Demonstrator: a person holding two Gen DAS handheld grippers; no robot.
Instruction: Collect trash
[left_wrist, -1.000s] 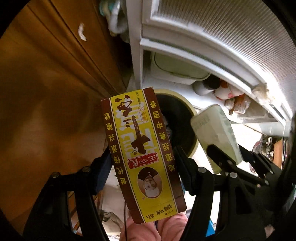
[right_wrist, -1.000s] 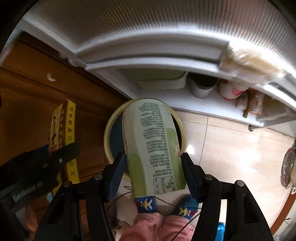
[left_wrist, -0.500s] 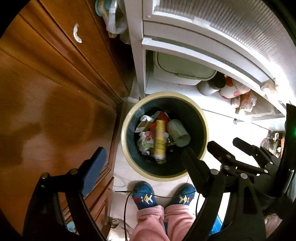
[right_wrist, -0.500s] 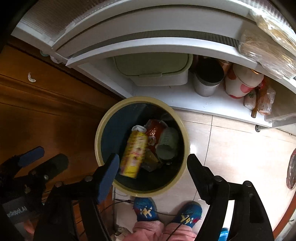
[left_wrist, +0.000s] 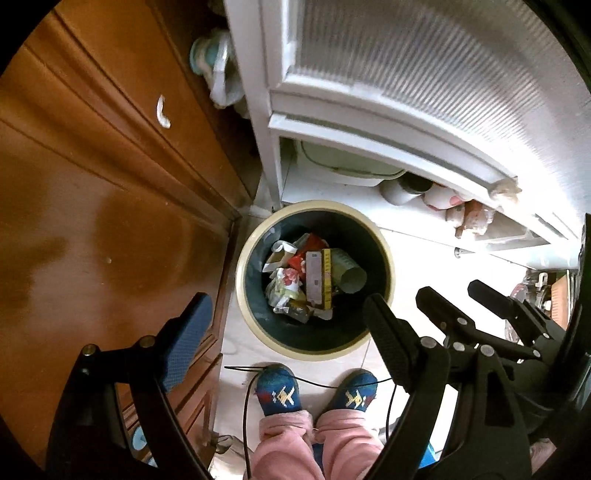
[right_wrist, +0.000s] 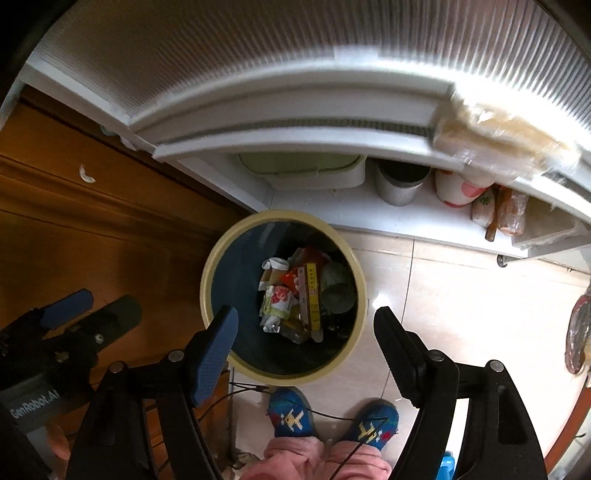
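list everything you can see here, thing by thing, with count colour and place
trash bin: 1, cream rim, dark inside, on the floor tiles by the slippers
yellow box: 1, yellow and brown, in the bin
green cup: 1, pale green, in the bin beside the box
other wrappers: several, white, red and floral, in the bin
wooden cabinet: 1, brown, beside the bin
white cabinet: 1, ribbed door, above an open low shelf
green-lidded box: 1, on that shelf
metal cup: 1, grey, on the shelf
slippers: 2, blue
trouser legs: 2, pink
left hand-held gripper: open, empty
right hand-held gripper: open, empty
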